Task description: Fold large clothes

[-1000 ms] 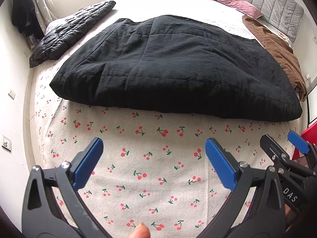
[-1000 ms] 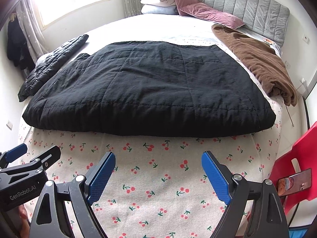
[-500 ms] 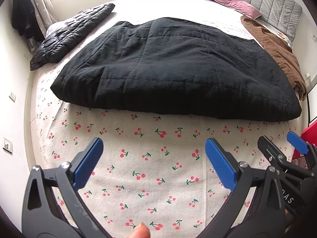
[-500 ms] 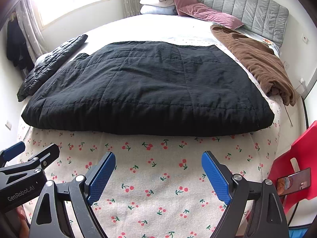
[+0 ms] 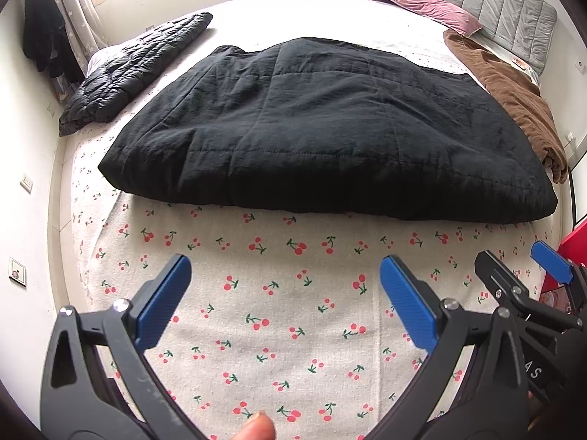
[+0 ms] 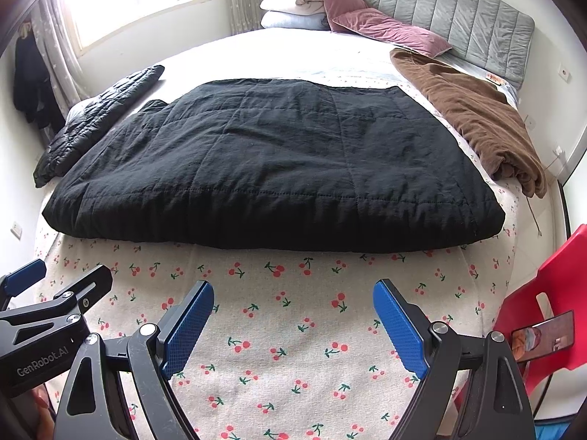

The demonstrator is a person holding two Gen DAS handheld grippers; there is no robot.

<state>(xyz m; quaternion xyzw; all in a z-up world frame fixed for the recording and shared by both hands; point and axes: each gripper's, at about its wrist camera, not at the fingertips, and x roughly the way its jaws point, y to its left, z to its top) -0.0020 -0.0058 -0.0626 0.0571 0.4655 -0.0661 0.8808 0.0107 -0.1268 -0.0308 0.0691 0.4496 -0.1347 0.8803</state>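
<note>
A bed with a cherry-print sheet [image 5: 279, 293] carries the folded black quilted coat [image 5: 323, 135] across its middle; left claw [image 5: 284, 300] and right claw [image 6: 293, 322] hover wide apart, empty, near its front edge.

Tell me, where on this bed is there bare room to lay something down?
The cherry-print sheet lies bare between the black quilted garment and both grippers, and a pale strip shows beyond the garment toward the pillows. The sides are crowded: puffer jacket left, brown garment right.
</note>
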